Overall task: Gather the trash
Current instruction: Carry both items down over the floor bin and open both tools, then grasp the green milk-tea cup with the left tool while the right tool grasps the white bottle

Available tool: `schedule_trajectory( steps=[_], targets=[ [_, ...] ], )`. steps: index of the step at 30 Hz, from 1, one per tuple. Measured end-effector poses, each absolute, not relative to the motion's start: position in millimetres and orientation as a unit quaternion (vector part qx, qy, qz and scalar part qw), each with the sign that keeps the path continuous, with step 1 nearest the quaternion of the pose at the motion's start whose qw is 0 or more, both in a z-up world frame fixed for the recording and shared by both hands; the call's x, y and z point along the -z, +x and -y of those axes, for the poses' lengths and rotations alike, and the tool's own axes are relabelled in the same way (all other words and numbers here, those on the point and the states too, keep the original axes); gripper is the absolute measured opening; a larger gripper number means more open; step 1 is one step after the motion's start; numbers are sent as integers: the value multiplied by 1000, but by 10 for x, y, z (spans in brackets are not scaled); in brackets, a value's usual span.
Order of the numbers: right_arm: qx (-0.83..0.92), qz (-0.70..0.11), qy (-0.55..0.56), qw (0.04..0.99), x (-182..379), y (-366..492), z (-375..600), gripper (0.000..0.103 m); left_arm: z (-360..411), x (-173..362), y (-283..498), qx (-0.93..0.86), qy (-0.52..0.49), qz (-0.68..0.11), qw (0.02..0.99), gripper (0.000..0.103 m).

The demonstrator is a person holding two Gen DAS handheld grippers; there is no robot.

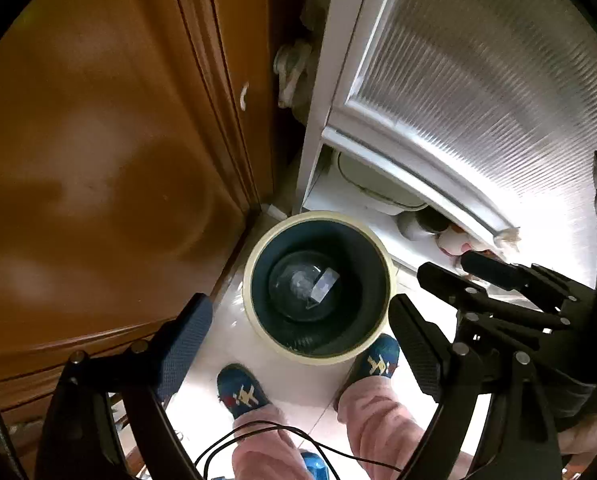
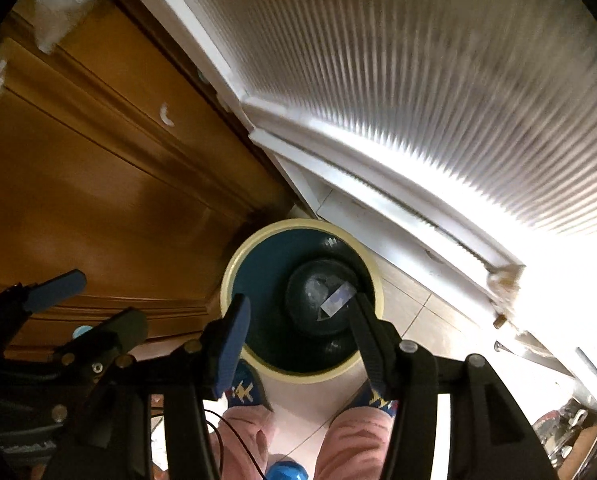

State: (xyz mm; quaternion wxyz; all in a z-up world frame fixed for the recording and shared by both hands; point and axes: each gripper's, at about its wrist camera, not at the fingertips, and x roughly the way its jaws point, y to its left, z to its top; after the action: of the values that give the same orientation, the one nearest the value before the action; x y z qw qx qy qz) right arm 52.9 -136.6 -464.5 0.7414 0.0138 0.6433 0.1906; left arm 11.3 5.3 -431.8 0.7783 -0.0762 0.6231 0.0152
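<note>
Clear plastic wrapper (image 1: 323, 287), probably crinkly film: at bottom of bin (image 1: 254, 248), light, limp, slippery; best pinched at upturned edge. Left gripper (image 1: 298, 332), right gripper (image 2: 298, 320): both wide apart, empty, above bin.

No readable text, label or number anywhere.

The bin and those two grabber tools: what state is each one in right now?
Trash bin: upright on the floor, no lid, a pale wrapper lying at the bottom.
Left gripper: open, empty, above the bin.
Right gripper: open, empty, above the bin.
Glass door: slid partly open.
</note>
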Motion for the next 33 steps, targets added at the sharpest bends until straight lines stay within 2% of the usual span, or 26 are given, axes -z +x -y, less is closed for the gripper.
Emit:
schedule_trajectory(
  steps=[15, 22, 33],
  targets=[
    [-232, -593, -21, 771, 3219, 428, 1403, 53, 41, 2853, -123, 23, -62, -591, 804, 88],
    [-276, -546, -48, 789, 2392, 307, 1475, 52, 29, 2014, -148, 36, -55, -546, 835, 88],
    [-286, -460, -24, 840, 1115, 515, 2014, 52, 212, 960, 144, 48, -41, -479, 876, 88]
  ],
)
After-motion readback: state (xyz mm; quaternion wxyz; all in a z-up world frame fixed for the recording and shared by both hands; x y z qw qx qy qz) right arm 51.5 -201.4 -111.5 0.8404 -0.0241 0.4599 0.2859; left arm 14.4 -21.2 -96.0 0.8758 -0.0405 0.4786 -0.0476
